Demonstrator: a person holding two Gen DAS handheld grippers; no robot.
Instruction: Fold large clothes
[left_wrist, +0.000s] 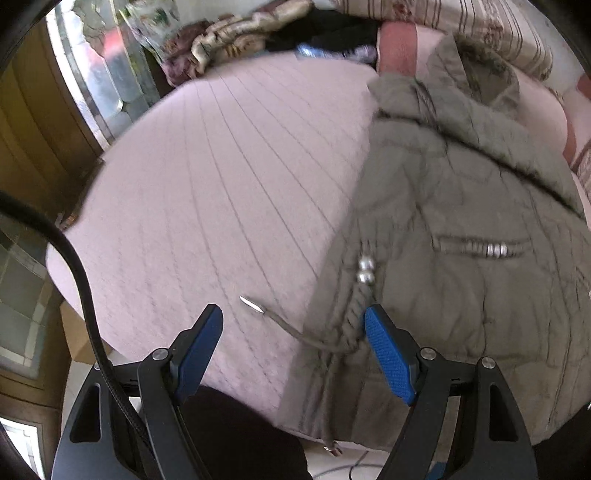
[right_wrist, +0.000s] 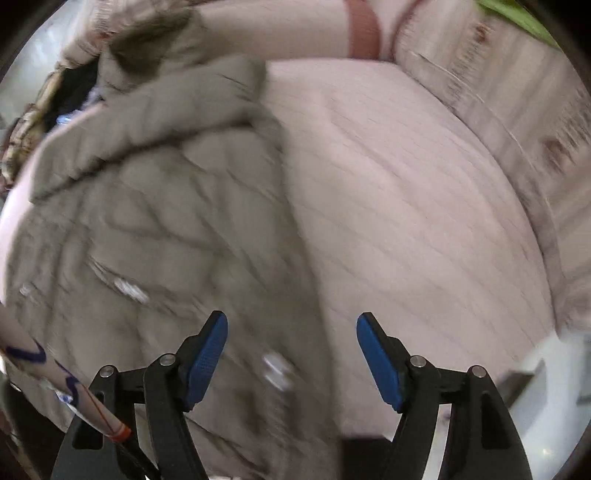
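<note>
A pale pink quilted bedspread (left_wrist: 207, 192) with thin stitched lines fills the middle of the left wrist view and the right half of the right wrist view. At the top of the left view lies a heap of crumpled brown and beige cloth (left_wrist: 221, 40), with something dark (left_wrist: 332, 29) beside it. A striped floral pillow (left_wrist: 480, 26) sits in the upper right. A wooden door (left_wrist: 33, 147) stands along the left edge.
</note>
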